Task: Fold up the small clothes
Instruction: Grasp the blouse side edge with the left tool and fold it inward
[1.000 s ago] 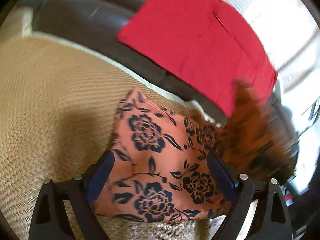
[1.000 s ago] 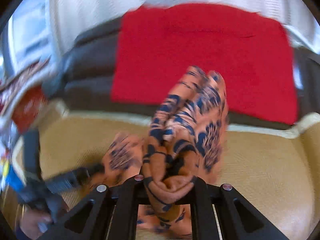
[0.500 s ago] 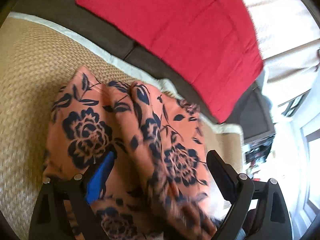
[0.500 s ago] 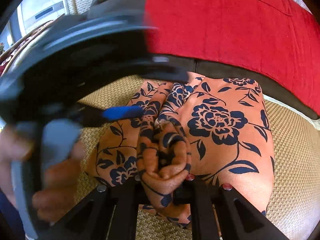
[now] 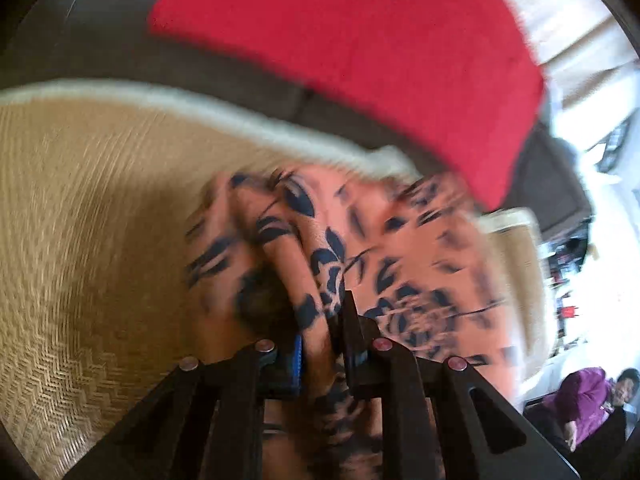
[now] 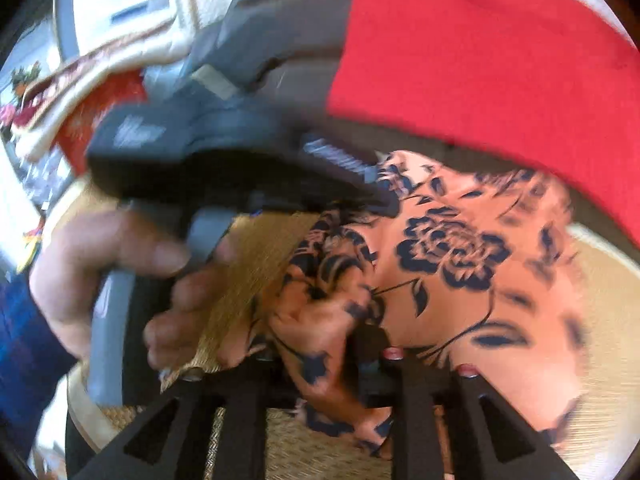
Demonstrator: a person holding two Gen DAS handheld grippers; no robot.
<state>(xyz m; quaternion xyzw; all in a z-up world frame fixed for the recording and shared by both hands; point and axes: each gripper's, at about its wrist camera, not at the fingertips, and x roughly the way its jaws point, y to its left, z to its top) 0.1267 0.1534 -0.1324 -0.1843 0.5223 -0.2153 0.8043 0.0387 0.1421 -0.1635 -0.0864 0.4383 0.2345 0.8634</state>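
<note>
Cloth, orange with dark flowers, lies bunched on the woven mat, close to the mat's far edge beside the red cushion. The left gripper is closing, a fold of cloth pinched between its fingers. The right gripper is opening, its ridge of cloth still between its fingers, though blur makes contact hard to judge. Risks: the right ridge may drop before the left grip is firm, so the fold sags. The two grippers are close together and could collide or snag the same layer.
</note>
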